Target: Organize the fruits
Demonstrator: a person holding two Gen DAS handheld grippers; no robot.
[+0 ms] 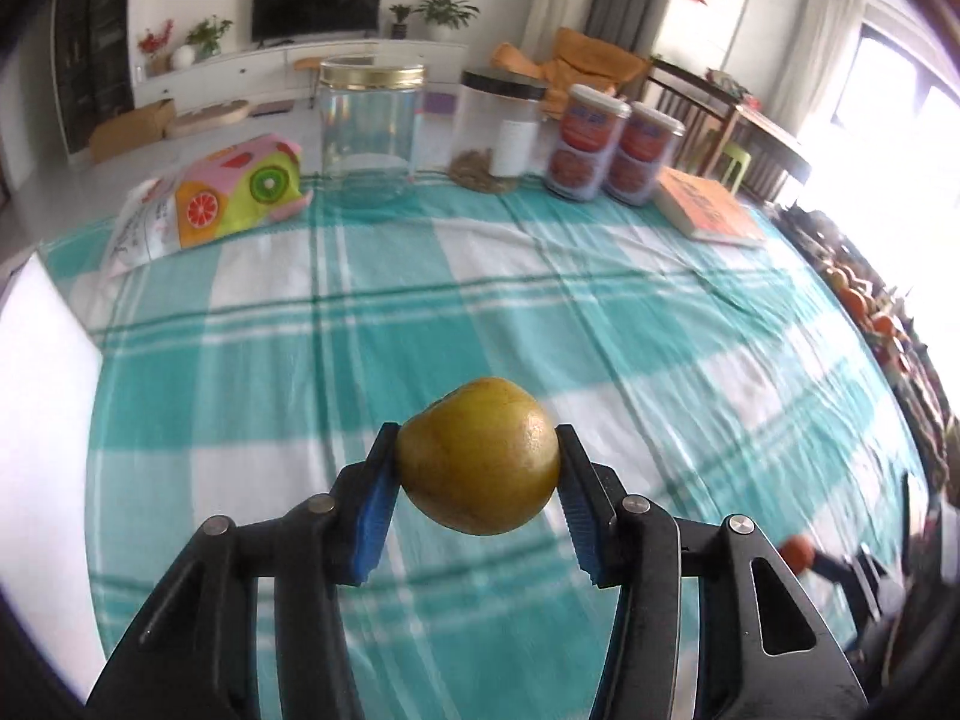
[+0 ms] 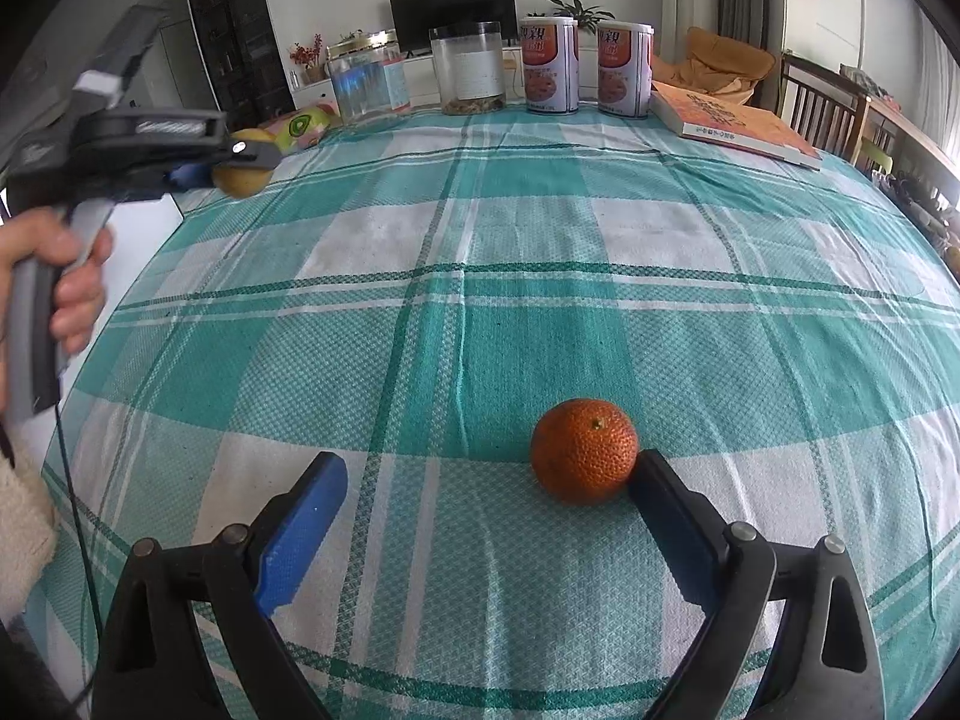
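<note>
Now | gold-lidded jar (image 1: 371, 132) empty | black-lidded jar (image 1: 498, 129): brown bits at bottom

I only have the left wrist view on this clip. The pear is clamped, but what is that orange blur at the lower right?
Observer: An orange resting on the checked tablecloth, by the right gripper.
Operator: Is it gripped?
Observer: No. The jaws are wide open; only the right-hand finger looks to be at its side.
Operator: Is the pear lifted?
Observer: Yes. The left gripper holds the pear above the cloth near the table's left edge.
</note>
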